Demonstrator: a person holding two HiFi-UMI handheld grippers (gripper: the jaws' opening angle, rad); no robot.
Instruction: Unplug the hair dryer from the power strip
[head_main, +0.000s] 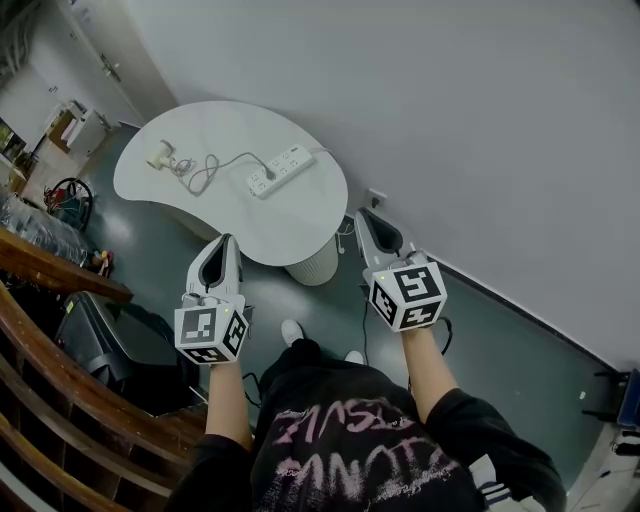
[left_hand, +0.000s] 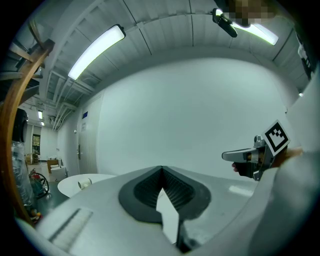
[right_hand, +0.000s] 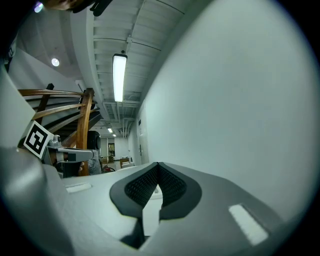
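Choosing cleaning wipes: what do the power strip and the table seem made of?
The power strip: likely hard white plastic, smooth moulded casing. The table: smooth white matte top, perhaps laminate or painted board; its even surface leaves that open.

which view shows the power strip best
Head view: the whole power strip lies on the white table. Left gripper view shows only the table's edge; right gripper view shows no strip.
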